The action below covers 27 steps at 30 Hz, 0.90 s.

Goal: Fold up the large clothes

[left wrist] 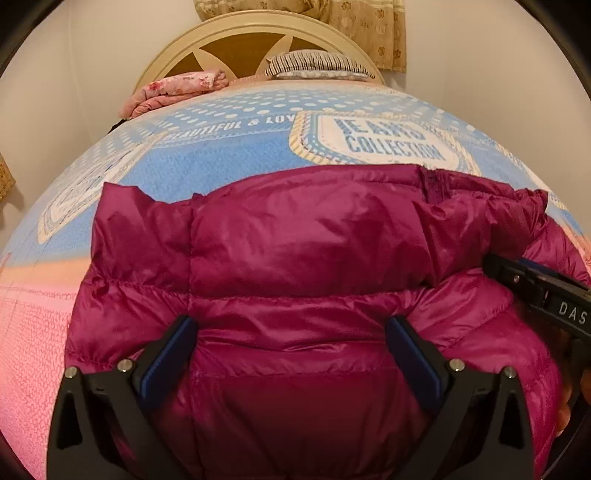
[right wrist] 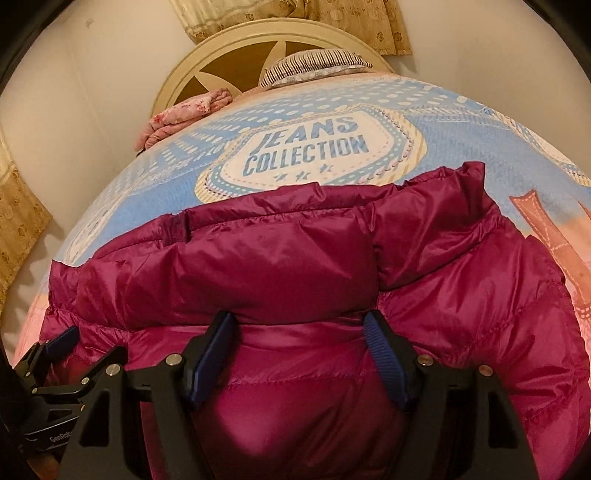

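Note:
A shiny magenta puffer jacket (left wrist: 303,251) lies on the bed, its far part folded back over the near part. My left gripper (left wrist: 291,332) hovers low over the jacket's near left part, jaws wide apart, the quilted fabric bulging up between them. In the right wrist view the jacket (right wrist: 295,266) fills the foreground. My right gripper (right wrist: 299,332) has its blue pads (right wrist: 384,354) pressed into a thick roll of the jacket at the edge of the folded layer. The left gripper (right wrist: 92,345) shows at the lower left of that view, close beside the right one.
The bed cover (right wrist: 306,147) is blue and pink with "JEANS COLLECTION" printed on it. A folded pink blanket (left wrist: 177,92) and a striped pillow (left wrist: 317,62) lie by the round cream headboard (left wrist: 258,33). Walls stand close on the left, and curtains hang behind.

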Available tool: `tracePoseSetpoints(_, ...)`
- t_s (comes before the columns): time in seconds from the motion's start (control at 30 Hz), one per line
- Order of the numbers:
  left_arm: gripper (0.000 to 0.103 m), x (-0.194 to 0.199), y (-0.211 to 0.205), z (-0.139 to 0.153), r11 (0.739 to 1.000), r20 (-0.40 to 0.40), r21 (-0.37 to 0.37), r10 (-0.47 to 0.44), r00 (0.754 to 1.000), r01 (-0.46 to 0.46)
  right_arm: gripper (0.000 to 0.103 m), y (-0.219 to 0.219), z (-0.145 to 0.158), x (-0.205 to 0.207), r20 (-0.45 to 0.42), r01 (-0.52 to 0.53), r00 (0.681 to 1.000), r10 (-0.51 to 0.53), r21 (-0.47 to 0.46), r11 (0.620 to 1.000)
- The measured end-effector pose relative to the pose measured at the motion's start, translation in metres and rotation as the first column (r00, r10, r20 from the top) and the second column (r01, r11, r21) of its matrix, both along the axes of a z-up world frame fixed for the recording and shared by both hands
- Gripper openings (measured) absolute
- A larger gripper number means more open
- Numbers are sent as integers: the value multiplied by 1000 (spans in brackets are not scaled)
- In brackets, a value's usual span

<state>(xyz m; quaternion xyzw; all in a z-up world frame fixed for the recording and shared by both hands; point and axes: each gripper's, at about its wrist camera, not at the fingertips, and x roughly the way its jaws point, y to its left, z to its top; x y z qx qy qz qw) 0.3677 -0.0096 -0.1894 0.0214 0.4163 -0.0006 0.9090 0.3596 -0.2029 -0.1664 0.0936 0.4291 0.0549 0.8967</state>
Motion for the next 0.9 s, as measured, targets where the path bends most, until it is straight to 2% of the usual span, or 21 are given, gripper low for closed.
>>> tracePoseSetpoints(0.3,103,1,-1,6,1000,-23,15,7,1000,-6,74,3,-4,2,-4,2,1000,-2,-27,1000)
tracePoseSetpoints(0.57,103,2,-5,48,998,91,58,15,996,-20,74,8,-7,3,-11,0,1000,0,-68,998)
tracePoseSetpoints(0.7,103,29,-2,30,990,59,126,53,997,-60,74,8,-7,3,-11,0,1000,0,-69,998)
tracePoseSetpoints(0.8,103,42,6,10,994,11,76,73,997,-74,74,8,-7,4,-12,0,1000,-1,-72,997)
tracePoseSetpoints(0.9,103,45,5,-1,995,-3,67,70,998,-70,74,9,-7,4,-13,0,1000,-1,-78,997)
